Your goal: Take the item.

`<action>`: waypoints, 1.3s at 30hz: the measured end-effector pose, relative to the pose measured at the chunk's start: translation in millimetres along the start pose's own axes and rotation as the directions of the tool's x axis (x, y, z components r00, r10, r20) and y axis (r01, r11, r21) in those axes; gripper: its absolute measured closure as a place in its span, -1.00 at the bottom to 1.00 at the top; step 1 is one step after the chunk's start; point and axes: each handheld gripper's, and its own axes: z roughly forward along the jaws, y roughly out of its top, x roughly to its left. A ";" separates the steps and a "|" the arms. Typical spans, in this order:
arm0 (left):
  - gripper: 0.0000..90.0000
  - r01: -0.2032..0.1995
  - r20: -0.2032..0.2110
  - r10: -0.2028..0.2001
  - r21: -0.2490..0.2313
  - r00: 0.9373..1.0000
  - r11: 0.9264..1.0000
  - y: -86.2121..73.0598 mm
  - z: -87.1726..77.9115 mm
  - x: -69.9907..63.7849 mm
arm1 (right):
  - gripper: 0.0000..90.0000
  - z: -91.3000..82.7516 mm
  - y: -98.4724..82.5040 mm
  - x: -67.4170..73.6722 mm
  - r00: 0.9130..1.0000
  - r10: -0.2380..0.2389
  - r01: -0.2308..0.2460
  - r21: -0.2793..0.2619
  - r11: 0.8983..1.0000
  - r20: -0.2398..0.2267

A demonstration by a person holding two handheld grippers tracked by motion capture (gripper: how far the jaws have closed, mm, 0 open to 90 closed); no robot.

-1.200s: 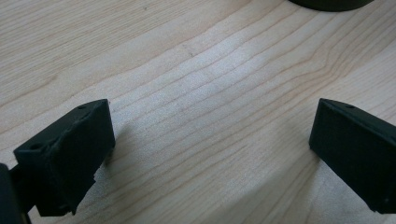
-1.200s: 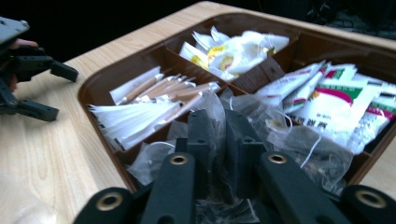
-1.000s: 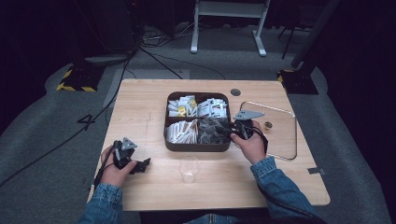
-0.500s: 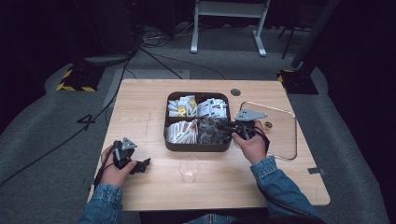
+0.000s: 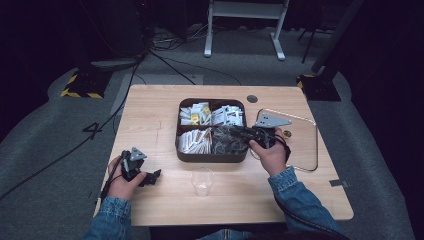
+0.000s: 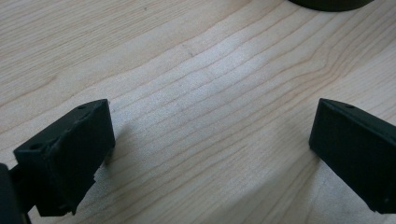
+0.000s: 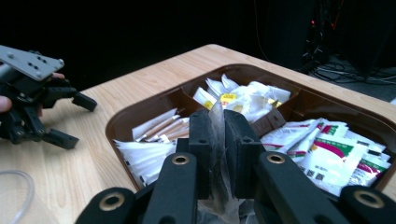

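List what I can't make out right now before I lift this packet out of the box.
- Clear packet: right gripper view, right tongs cover its contents and lower end.
- Box near-right compartment: high view, too dark and small to tell what's inside.
- Packet printing: both views, too small.
- Clear cup: right gripper view, cut by edge.

A clear cup (image 5: 202,180) stands on the wooden table (image 5: 150,107), a transparent lid (image 5: 300,145) lying at its right.
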 end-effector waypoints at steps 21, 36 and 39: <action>-0.99 -0.002 0.001 0.002 -0.001 1.000 1.000 0.1 0.3 0.1 | 0.83 -6.3 18.9 30.6 0.995 -0.039 0.037 -0.032 0.999 -0.088; -0.99 -0.004 0.002 0.004 -0.004 1.000 1.000 0.3 0.7 0.3 | 0.83 -4.5 24.8 59.0 0.978 -0.072 0.075 0.008 0.997 -0.196; -0.99 -0.003 0.001 0.003 -0.003 1.000 1.000 0.3 0.6 0.2 | 0.83 -2.5 24.2 64.3 0.973 -0.076 0.083 0.024 0.996 -0.217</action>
